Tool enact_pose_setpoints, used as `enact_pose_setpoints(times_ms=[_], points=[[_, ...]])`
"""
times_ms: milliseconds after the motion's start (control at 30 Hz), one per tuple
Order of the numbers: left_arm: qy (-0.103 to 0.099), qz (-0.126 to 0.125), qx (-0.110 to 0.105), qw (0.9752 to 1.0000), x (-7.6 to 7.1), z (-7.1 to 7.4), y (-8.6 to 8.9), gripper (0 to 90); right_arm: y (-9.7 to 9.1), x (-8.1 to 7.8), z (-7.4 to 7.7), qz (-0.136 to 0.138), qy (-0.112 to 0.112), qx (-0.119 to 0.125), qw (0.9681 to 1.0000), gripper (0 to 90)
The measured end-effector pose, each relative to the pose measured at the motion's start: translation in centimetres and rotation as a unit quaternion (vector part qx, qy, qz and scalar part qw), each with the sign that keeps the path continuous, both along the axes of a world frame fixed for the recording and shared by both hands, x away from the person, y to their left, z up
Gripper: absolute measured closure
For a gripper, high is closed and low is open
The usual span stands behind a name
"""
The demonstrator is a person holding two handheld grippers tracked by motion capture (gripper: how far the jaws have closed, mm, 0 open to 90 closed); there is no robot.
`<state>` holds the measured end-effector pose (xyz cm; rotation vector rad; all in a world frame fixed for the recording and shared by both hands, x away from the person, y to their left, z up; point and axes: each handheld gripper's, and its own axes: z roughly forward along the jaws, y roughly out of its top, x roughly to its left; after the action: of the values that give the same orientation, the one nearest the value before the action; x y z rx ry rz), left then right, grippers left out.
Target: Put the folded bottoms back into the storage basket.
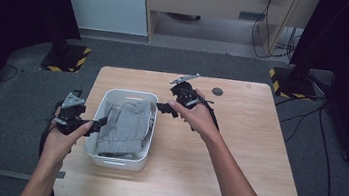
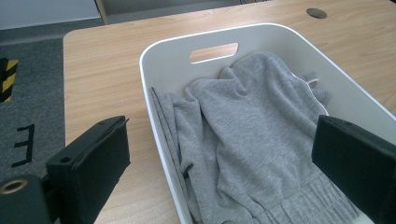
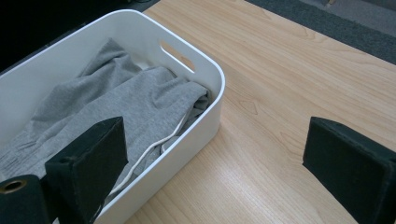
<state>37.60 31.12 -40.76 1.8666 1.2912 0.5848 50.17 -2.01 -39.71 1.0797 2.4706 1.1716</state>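
Garment: a grey sweatshirt lies crumpled inside the bin, filling most of it — ribbed hem towards the near end, folds bunched against the left wall; a white drawstring runs along its edge by the right wall.
Bin: white plastic bin with slot handles in its end walls, standing on the left half of the table, long side running away from the person.
Left gripper: left gripper is at the bin's left rim, held low and pointing in over the garment; its jaws stand wide apart, one outside the left wall and one above the cloth, nothing pinched between them.
Right gripper: right gripper hangs just beside the bin's far right corner, above the table — jaws wide, nothing between them, one over the bin's edge and one over bare wood.
Table: light wooden table with a round grey cable cap near its far edge.
Floor: grey carpet around the table.
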Motion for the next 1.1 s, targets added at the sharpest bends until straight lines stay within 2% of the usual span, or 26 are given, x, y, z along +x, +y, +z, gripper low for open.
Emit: enact_pose_setpoints(times_ms=[300,767,1100], points=[[0.006,-0.006,0.014,0.9999,0.1,-0.2,-0.7,3.6,-0.8,-0.3,0.2,-0.002,0.0,0.003,1.0,6.7],[0.006,-0.008,0.019,0.9998,0.1,-0.4,-1.0,3.7,-2.0,-1.1,0.5,-0.002,-0.007,0.008,0.9999,6.7],[0.009,-0.01,0.021,0.9997,0.0,-0.5,-1.1,3.7,-4.1,-1.6,0.4,-0.012,-0.009,0.01,0.9998,6.7]])
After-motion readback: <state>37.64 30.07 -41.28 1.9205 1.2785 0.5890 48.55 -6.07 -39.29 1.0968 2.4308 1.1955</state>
